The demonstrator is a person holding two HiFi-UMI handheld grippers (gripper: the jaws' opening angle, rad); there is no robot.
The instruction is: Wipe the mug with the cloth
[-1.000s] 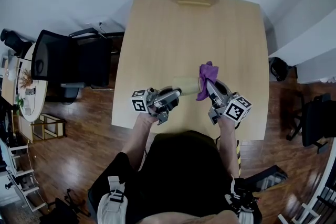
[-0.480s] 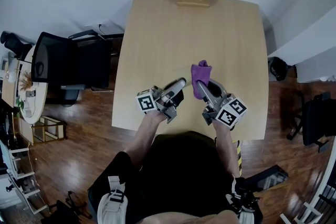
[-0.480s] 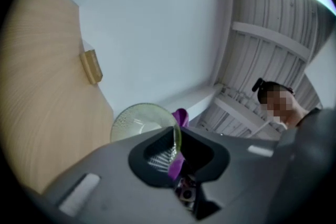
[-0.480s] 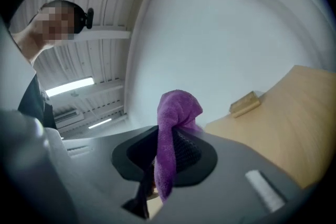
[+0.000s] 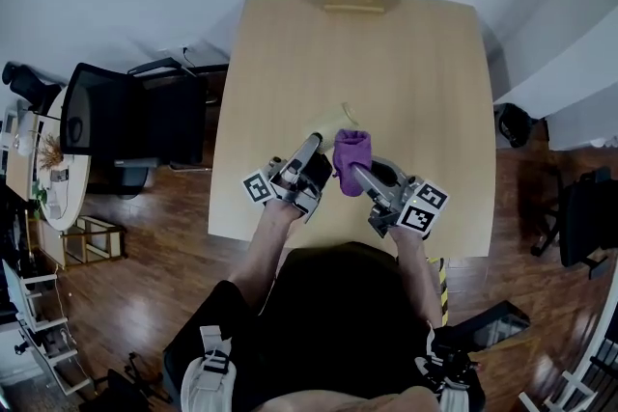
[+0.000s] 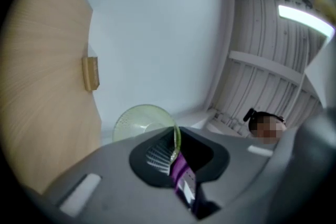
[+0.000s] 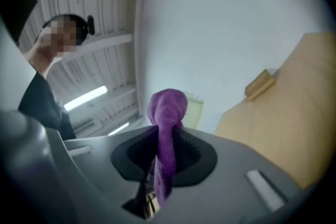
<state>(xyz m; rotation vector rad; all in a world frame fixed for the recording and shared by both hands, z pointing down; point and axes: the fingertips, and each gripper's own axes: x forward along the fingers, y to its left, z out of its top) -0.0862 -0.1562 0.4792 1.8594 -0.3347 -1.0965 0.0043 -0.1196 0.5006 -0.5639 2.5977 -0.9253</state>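
swung closer since a second ago: left hand-held gripper (image 5: 311,150) pinches the mug (image 5: 330,122) by its rim, right hand-held gripper (image 5: 355,171) clamps the cloth (image 5: 351,148) just beside it, above the worktop (image 5: 406,63). hard wiping could twist that thin rim grip loose.

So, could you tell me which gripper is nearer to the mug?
Left. The left gripper has its jaws shut on the mug, at its rim; the right gripper holds the cloth just beside the mug.
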